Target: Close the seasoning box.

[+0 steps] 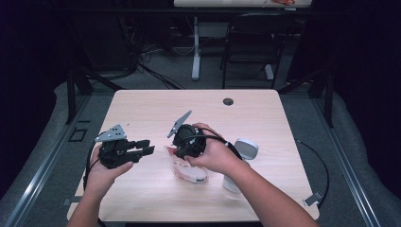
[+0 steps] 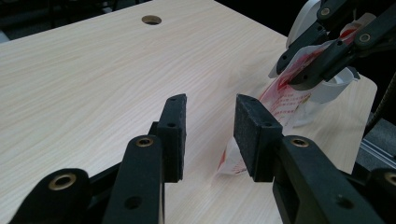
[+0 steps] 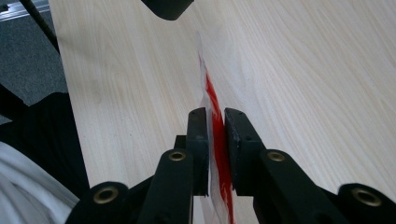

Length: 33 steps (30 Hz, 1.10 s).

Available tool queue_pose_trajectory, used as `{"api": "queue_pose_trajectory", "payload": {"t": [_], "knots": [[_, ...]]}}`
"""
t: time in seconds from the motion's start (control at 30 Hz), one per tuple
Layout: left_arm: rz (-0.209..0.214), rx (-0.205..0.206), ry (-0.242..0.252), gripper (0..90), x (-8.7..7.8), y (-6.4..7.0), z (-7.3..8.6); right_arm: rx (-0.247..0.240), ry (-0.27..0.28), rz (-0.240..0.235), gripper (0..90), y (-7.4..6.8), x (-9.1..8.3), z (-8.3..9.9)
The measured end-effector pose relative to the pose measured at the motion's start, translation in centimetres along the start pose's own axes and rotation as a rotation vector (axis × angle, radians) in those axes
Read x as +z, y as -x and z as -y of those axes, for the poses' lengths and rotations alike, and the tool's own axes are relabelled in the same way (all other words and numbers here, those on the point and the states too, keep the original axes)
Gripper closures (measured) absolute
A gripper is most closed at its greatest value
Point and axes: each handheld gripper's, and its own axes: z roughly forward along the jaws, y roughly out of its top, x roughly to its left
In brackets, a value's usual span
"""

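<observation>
Standing behind the clamped packet (image 1: 189, 171), a white container (image 1: 242, 158).

In the high view the right gripper (image 1: 185, 147) and hand (image 1: 215, 153) cover the upper part of the plastic bag (image 1: 189, 171) at centre frame. The print on it is too small to read. A white object (image 1: 246, 149) right of centre is half hidden behind the forearm, and the bench (image 1: 156, 109) is cut off at the bottom edge.

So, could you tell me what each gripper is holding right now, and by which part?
The right gripper is shut on the clear red-printed packet, clamping its top edge. The left gripper is open, holding nothing.
</observation>
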Motion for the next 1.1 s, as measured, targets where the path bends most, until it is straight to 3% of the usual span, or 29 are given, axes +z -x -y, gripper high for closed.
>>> {"api": "queue_pose_trajectory", "payload": {"t": [0.43, 0.73, 1.1], "knots": [[-0.002, 0.003, 0.000, 64.2, 0.2, 0.1, 0.0, -0.007, -0.012, -0.010, 89.3, 0.2, -0.1, -0.1], [0.010, 0.007, -0.017, 62.9, 0.8, 0.3, 0.1, -0.018, -0.008, -0.015, 89.9, 0.5, -0.4, 0.1], [0.021, 0.016, -0.016, 60.2, 1.1, 0.5, 0.2, -0.012, 0.033, -0.011, 90.0, 0.7, -1.3, 0.8]]}}
